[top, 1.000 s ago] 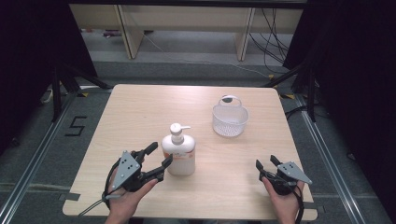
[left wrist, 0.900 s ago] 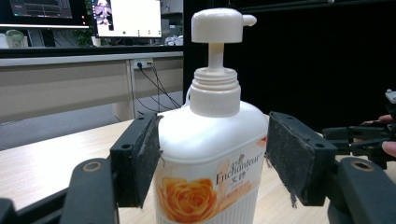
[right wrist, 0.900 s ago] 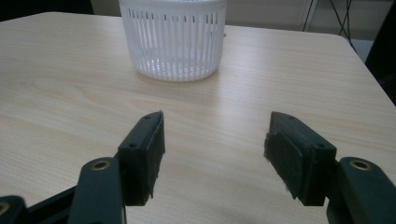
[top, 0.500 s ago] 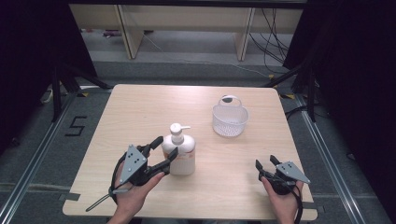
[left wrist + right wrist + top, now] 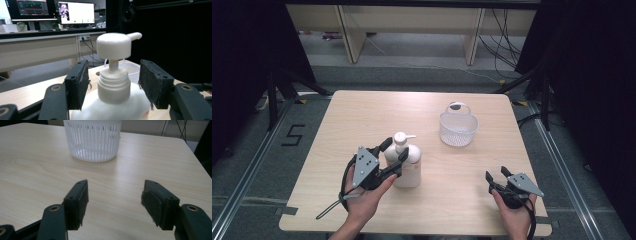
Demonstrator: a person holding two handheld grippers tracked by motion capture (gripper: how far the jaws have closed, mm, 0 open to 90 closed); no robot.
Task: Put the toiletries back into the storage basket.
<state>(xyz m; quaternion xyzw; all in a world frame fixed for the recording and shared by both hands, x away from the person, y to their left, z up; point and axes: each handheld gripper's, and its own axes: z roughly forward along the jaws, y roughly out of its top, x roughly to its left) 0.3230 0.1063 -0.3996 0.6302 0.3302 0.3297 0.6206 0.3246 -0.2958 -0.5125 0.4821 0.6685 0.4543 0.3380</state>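
A white pump bottle (image 5: 408, 167) stands upright on the table, left of centre. My left gripper (image 5: 395, 149) reaches in from the bottle's left, and its jaws straddle the bottle's neck (image 5: 113, 86) just under the pump head. Both pads (image 5: 79, 85) stand a little off the collar, so the gripper is open; its jaws have just been closing around the neck. Near the front right corner my right gripper (image 5: 496, 174) rests low over the wood. It is open (image 5: 116, 186), with bare table between its jaws.
A white slotted plastic basket (image 5: 458, 129) with a handle stands at the back right of the wooden table (image 5: 362, 115), straight ahead of my right gripper (image 5: 92, 142). Dark floor, cables and shelving surround the table.
My left gripper has risen and moved right from beside the bottle's base, and its jaws have come around the pump neck. The right gripper, bottle and basket have stayed put.
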